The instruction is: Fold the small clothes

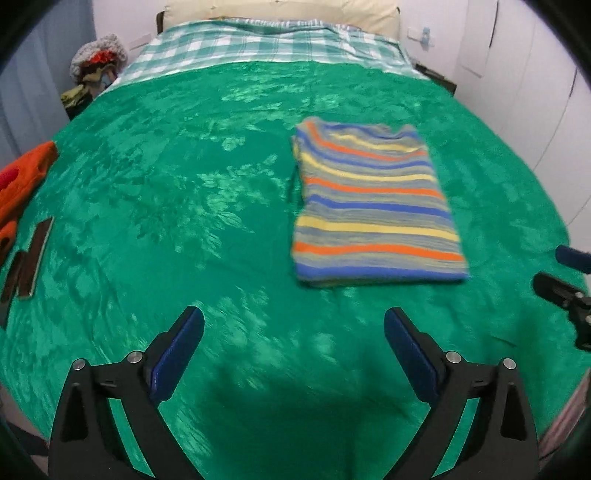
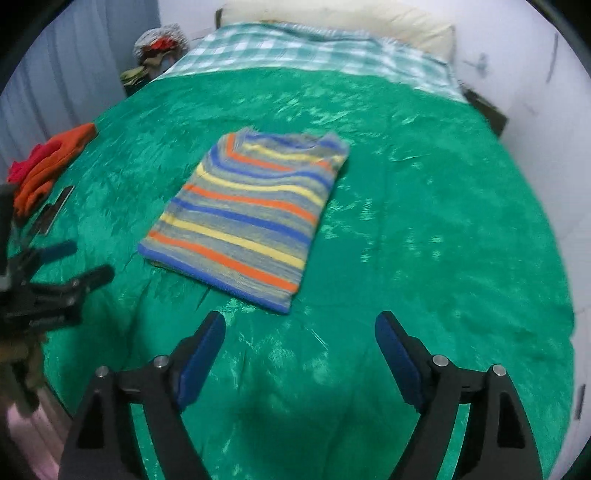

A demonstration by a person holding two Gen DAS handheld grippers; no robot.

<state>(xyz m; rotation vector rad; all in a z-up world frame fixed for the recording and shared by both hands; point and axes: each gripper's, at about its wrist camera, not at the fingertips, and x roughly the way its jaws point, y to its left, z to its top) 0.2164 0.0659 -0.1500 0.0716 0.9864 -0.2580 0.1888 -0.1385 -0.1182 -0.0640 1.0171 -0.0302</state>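
A striped shirt (image 1: 373, 203) is seen lying folded into a flat rectangle on a green blanket (image 1: 184, 192) that covers most of a bed, its neckline turned toward 12 o'clock. In the left wrist view the shirt is placed at about 1 o'clock from the left gripper (image 1: 293, 325); in the right wrist view it is placed at about 11 o'clock from the right gripper (image 2: 300, 328). Both grippers are held above the blanket, well apart from the shirt, with their jaws spread wide and nothing between the blue pads. At 12 o'clock the blanket gives way to a checked sheet (image 1: 266, 48), and a cream pillow (image 1: 288, 13) is set against the wall beyond it. At about 10 o'clock, past the bed's far left corner, a pile of clothes (image 1: 98, 61) is stacked; whether it is held in a basket cannot be told. At 9 o'clock, on the blanket's left edge, orange clothes (image 2: 51, 166) are heaped, with a red piece (image 2: 26, 164) among them, and flat dark strips (image 1: 35, 254) are laid just beside them.
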